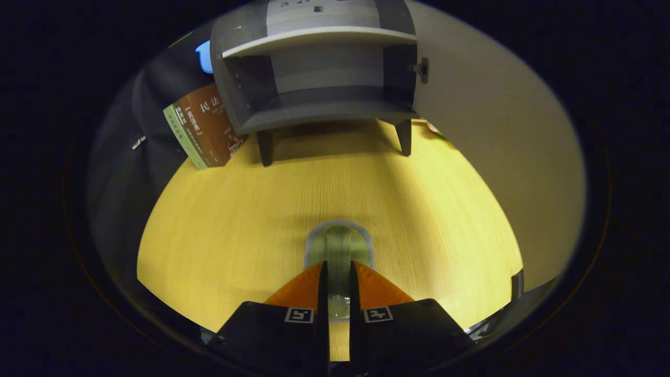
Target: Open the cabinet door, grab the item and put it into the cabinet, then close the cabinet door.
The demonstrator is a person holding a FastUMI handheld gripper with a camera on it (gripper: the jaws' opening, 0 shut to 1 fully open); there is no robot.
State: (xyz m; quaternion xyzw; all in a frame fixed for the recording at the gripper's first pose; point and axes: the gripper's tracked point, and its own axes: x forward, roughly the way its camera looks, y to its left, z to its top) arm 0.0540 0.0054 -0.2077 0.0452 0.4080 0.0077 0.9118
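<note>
Cabinet [319,78] sits open at 12 o'clock; gripper [339,272] clamps a pale greenish item [339,246] over the table [235,220].

Grey cabinet on a yellow wood-grain table

The cabinet [319,78] is matte grey throughout, shelves and legs a darker grey, its open door [492,131] pale cream-beige; the table [235,220] is warm yellow with fine straight grain lines; the book [207,128] beside the cabinet has a reddish-brown cover with pale lettering and a light green spine band; the item [339,246] clamped between the fingers of the gripper [338,272] is pale greenish and translucent with a grey rim.
</note>
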